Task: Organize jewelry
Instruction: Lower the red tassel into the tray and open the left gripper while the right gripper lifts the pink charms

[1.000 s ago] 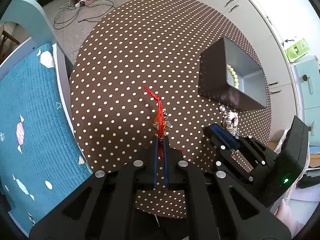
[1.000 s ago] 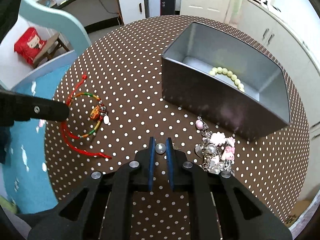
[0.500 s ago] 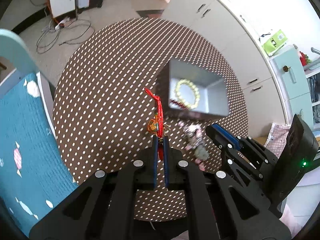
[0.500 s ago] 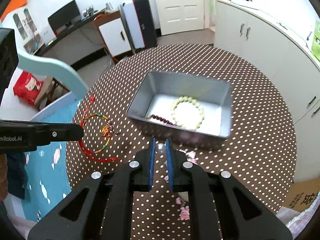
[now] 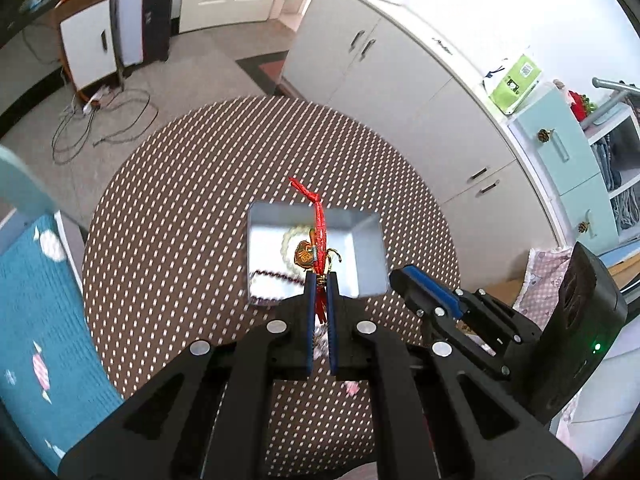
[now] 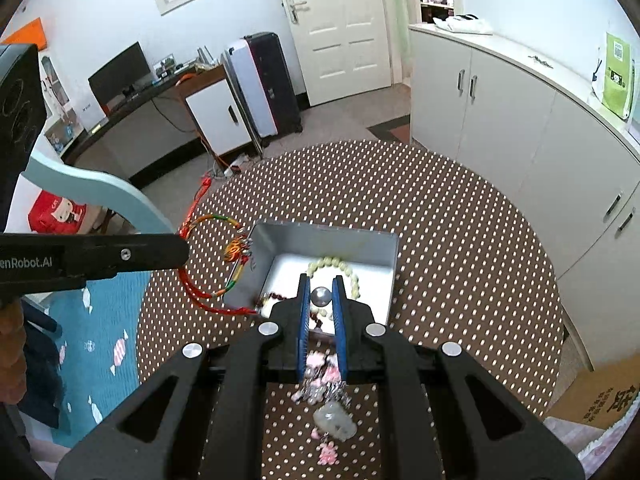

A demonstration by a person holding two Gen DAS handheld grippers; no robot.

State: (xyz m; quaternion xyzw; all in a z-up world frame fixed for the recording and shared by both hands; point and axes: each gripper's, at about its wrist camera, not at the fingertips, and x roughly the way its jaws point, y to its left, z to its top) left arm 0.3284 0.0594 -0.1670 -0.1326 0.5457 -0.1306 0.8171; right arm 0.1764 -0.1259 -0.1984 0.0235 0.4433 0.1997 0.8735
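Pretty far along I reckon: pale bead bracelet [image 6: 334, 270] and a dark beaded strand [image 5: 276, 276] already sit in the tin [image 6: 394, 264]. Left gripper [image 5: 319, 284] pinches the red cord bracelet [image 5: 319, 232] above it, right gripper [image 6: 321, 296] clamps the charm bracelet [image 6: 326, 384] dangling near the tin; both need dropping in.

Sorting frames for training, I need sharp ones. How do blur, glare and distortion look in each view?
Left wrist view: the polka-dot tablecloth is smeared by motion, the tin box floor glares white. Right wrist view: sharper, but the pink charm bracelet below the right gripper is blurred. Both show fisheye bending of the white cabinets.
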